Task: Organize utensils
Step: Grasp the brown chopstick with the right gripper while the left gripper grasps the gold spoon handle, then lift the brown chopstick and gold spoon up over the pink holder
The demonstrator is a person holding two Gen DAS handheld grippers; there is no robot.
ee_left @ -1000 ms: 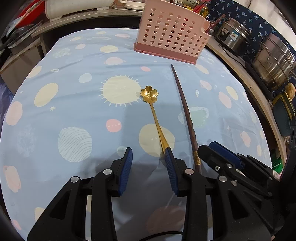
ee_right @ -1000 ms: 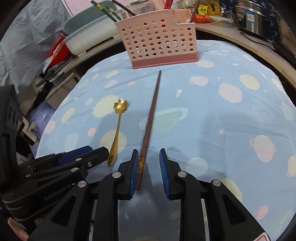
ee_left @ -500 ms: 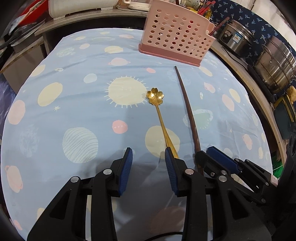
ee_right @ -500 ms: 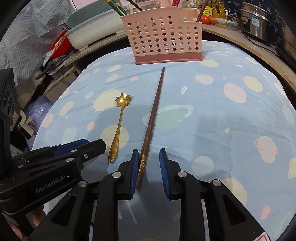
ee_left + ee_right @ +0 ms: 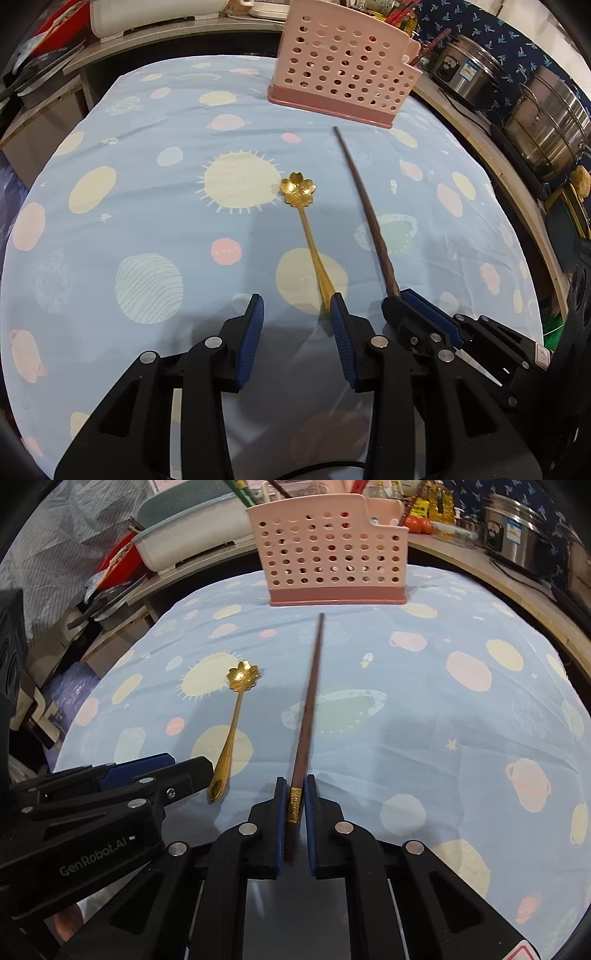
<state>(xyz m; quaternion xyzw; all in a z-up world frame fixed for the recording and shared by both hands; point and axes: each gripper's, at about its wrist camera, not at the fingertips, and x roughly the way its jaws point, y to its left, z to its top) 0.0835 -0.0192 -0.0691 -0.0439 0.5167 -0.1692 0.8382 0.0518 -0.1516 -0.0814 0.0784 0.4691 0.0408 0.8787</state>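
Hiding the chopstick's butt, right gripper fingers.

Surroundings — cloth-covered table, cluttered counters

Light blue cloth printed with suns, planets and stars covers the table. Right of it, a wooden counter edge carries a steel rice cooker and a large steel pot against dark blue patterned fabric. Behind — a white tub, something red, oil bottles, tomatoes.
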